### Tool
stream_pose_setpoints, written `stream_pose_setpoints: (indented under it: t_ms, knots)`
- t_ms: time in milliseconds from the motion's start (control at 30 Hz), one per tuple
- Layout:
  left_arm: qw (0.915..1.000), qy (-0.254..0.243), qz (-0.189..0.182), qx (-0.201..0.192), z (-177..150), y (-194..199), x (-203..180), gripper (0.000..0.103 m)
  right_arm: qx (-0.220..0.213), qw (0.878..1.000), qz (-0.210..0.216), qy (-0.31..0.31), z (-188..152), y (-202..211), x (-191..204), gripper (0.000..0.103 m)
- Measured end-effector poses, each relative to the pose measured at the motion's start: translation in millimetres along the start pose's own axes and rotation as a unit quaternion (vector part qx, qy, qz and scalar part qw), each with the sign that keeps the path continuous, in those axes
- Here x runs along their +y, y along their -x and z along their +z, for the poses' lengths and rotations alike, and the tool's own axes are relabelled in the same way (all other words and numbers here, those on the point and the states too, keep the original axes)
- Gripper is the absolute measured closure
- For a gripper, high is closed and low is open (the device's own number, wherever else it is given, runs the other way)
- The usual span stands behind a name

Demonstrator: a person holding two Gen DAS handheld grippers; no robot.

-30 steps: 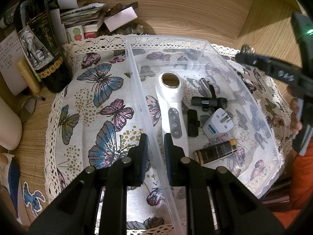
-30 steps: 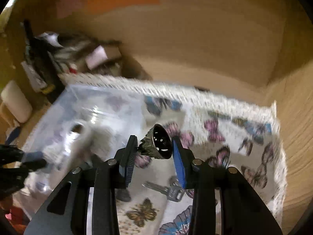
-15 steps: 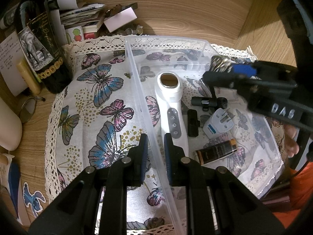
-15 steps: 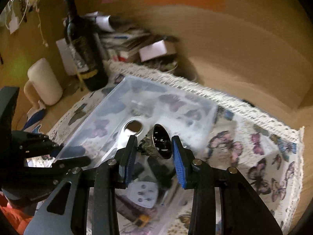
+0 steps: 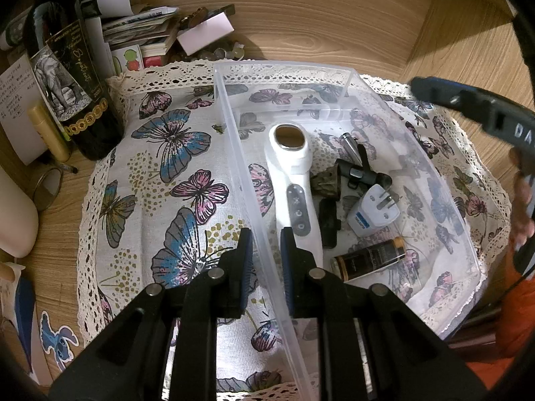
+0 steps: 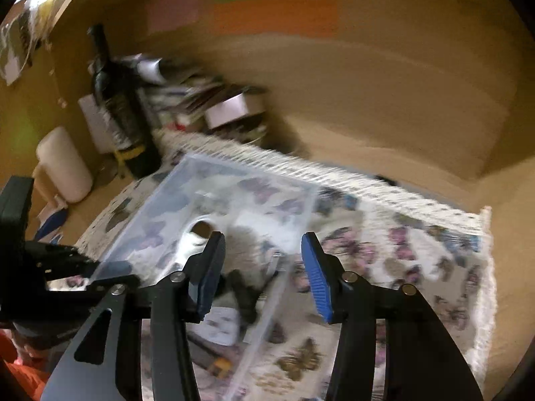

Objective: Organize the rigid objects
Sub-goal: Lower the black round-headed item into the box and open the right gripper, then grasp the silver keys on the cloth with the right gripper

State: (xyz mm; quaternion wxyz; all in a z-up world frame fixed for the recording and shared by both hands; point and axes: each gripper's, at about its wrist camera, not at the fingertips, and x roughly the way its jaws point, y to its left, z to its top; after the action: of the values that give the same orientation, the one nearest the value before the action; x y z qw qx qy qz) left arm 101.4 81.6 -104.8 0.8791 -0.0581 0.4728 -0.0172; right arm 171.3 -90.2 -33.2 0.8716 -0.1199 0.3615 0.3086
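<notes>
A clear plastic bin stands on the butterfly cloth. In it lie a white handheld device, a small dark metal cup-shaped piece, a black tool, a white plug adapter, a small black piece and a dark battery. My left gripper is shut on the bin's near wall. My right gripper is open and empty above the bin; it also shows in the left wrist view.
A wine bottle, stacked papers and boxes and a cream jug stand left and behind the cloth. Wooden walls close the back and right. A key is not in view now; the right wrist view is blurred.
My right gripper opened and let go of the dark metal piece, which now lies in the bin beside the white device. The right gripper has drawn back to the right. The left gripper has not moved.
</notes>
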Motion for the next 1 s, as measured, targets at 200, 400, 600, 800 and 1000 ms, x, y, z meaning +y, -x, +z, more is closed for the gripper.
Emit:
stream_pose_setpoints:
  t_ms: [200, 400, 600, 800, 1000]
  knots:
    - [1.0, -0.002, 0.001, 0.0, 0, 0, 0, 0.087, -0.018, 0.997, -0.057, -0.041, -12, 22, -39, 0.052]
    - [1.0, -0.001, 0.0, 0.0, -1, 1, 1, 0.087, 0.025, 0.993, -0.085, -0.074, -42, 5, -65, 0.044]
    - [1.0, -0.001, 0.0, -0.001, -1, 1, 1, 0.087, 0.104, 0.989, -0.067, -0.083, -79, -34, -70, 0.044]
    - [1.0, -0.001, 0.0, 0.0, -1, 1, 1, 0.087, 0.121, 0.987, -0.068, -0.074, -85, -56, -67, 0.044]
    - [1.0, -0.001, 0.0, 0.0, -1, 1, 1, 0.087, 0.121, 0.989, -0.042, -0.079, -76, -64, -63, 0.043]
